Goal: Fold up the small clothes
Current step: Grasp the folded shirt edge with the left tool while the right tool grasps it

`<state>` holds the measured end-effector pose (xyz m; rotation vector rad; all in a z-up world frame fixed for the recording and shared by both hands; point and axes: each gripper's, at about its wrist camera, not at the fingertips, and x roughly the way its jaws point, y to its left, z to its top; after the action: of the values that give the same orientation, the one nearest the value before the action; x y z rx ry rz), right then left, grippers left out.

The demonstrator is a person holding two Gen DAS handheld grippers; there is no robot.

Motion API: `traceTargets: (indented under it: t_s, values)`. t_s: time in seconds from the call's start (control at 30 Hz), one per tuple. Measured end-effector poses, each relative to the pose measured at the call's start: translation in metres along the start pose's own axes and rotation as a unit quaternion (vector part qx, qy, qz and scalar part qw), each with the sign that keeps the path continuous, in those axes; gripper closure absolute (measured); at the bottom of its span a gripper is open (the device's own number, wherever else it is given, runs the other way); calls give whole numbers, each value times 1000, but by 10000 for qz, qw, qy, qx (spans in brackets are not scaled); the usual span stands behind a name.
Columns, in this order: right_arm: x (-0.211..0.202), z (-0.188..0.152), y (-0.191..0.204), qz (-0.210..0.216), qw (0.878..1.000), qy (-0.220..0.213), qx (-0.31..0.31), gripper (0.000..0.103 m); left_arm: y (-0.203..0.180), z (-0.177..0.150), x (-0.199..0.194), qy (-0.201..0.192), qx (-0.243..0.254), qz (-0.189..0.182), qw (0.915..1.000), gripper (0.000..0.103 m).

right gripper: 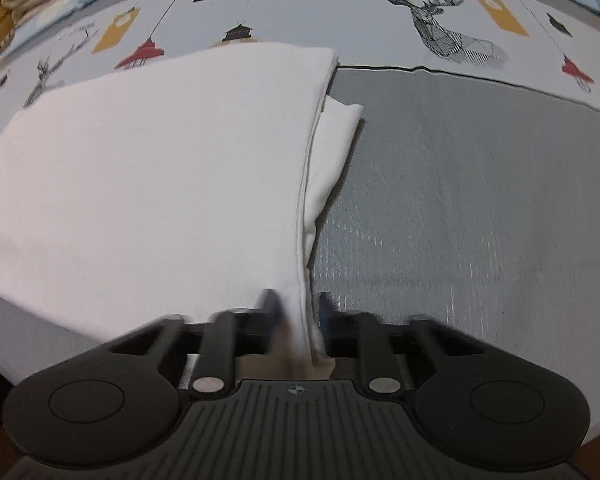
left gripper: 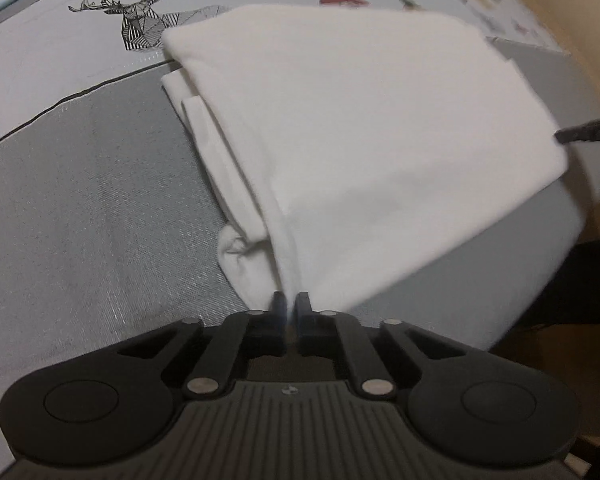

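Fingers of left gripper [left gripper: 288, 304] and right gripper [right gripper: 296, 312] pinch the white garment's [left gripper: 360, 140] near corners; next, carry them toward the deer print [left gripper: 140, 20].

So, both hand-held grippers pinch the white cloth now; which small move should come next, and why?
Probably carry both near corners toward the far edge: left hand-held gripper and right hand-held gripper are shut on the white cotton garment, lifted off the grey mat.
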<state>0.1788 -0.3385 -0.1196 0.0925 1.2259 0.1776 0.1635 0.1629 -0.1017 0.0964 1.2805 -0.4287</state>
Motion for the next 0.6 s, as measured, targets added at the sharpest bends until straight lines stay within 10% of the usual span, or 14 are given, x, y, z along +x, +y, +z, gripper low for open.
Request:
traceTargets:
  t_s: [0.2, 0.37, 0.6]
  values:
    - [-3, -5, -1, -30, 9998, 184, 46, 100, 5, -11, 0, 258, -97, 252, 9993, 99]
    - [-14, 0, 9, -322, 9994, 55, -104, 98, 7, -4, -27, -271, -296, 147, 9991, 93]
    - [-116, 16, 36, -478, 9724, -2285, 48, 92, 26, 17, -52, -1055, -1201, 381, 9864, 69]
